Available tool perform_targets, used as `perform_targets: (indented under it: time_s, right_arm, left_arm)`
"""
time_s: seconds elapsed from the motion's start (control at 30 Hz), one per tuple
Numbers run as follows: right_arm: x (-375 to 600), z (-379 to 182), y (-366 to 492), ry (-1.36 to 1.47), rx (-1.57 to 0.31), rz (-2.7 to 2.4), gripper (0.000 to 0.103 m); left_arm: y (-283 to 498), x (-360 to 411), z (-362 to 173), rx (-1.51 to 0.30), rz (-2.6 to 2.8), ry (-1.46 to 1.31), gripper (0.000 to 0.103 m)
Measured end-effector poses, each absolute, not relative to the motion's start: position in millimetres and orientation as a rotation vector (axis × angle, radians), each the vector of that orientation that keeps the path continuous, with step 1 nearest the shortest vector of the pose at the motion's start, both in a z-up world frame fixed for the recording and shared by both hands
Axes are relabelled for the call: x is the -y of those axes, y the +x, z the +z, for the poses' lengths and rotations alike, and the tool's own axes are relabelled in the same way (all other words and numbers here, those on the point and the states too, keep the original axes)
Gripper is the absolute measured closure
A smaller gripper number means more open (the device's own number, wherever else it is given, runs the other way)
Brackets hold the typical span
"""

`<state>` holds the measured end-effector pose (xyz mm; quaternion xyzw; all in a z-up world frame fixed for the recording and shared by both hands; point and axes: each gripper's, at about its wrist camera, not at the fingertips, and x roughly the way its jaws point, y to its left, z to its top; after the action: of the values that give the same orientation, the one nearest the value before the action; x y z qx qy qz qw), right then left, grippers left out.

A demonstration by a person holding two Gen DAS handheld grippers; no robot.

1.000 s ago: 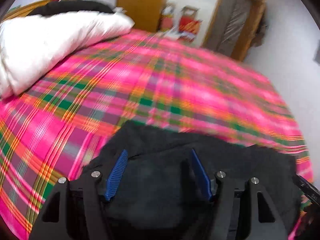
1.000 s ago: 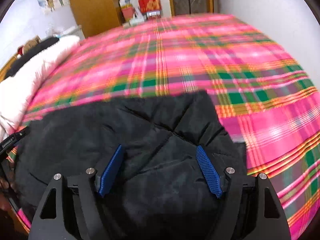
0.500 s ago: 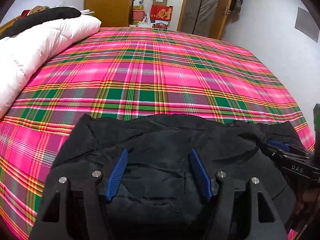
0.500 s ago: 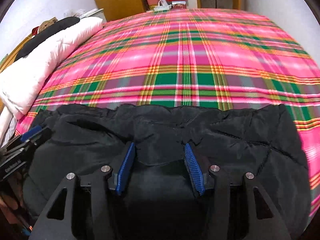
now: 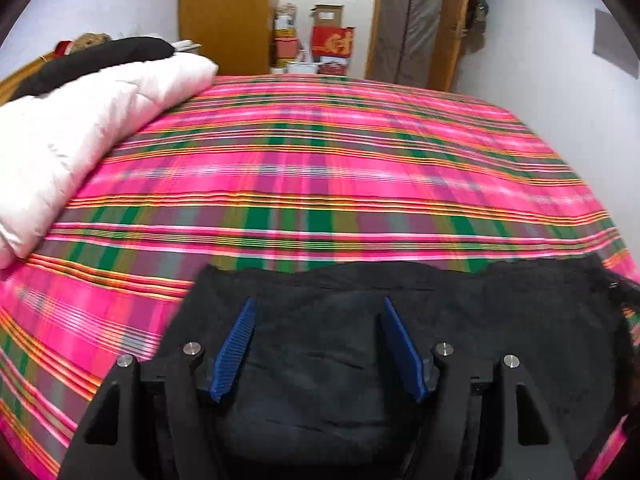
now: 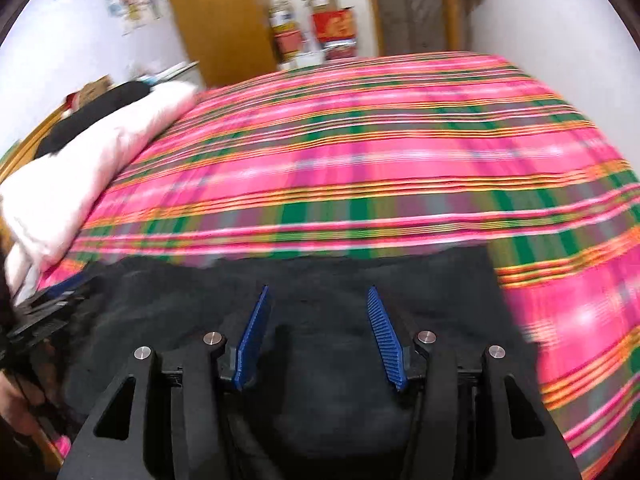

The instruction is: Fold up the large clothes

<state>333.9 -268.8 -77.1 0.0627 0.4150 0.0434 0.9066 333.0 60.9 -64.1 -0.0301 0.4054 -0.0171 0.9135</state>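
Observation:
A large black padded garment lies at the near edge of the bed; it also shows in the right wrist view. My left gripper is open, its blue pads spread over the garment's left part. My right gripper is open, its pads spread over the garment's right part. The left gripper's body shows at the left edge of the right wrist view. Whether the pads touch the cloth is not clear.
A pink and green plaid bedspread covers the bed. A white duvet with a dark item on it lies along the left side. Beyond the bed stand a wooden cupboard, boxes and a door.
Both views have tilted up and now show motion blur. The garment sits lower in both views. The right gripper's pads have spread slightly wider.

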Motion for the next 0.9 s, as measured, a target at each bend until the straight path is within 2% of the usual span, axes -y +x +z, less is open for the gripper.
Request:
perform_targets:
  time_s: [0.17, 0.5, 0.7, 0.9]
  right_arm:
    - [309, -125, 346, 0.22, -0.939, 0.024, 0.054]
    - [306, -143, 348, 0.184, -0.907, 0.014, 0.055]
    - [301, -138, 349, 0.16, -0.92, -0.004, 0.055]
    - [298, -85, 308, 0.154, -0.847, 0.007, 0.054]
  left_arm:
    - [341, -81, -91, -0.887, -0.023, -0.135, 0.035]
    - [341, -86, -111, -0.849, -0.043, -0.191, 0.033]
    - [342, -87, -114, -0.836, -0.042, -0.201, 0.033]
    - [329, -79, -81, -0.833, -0.028, -0.163, 0.036]
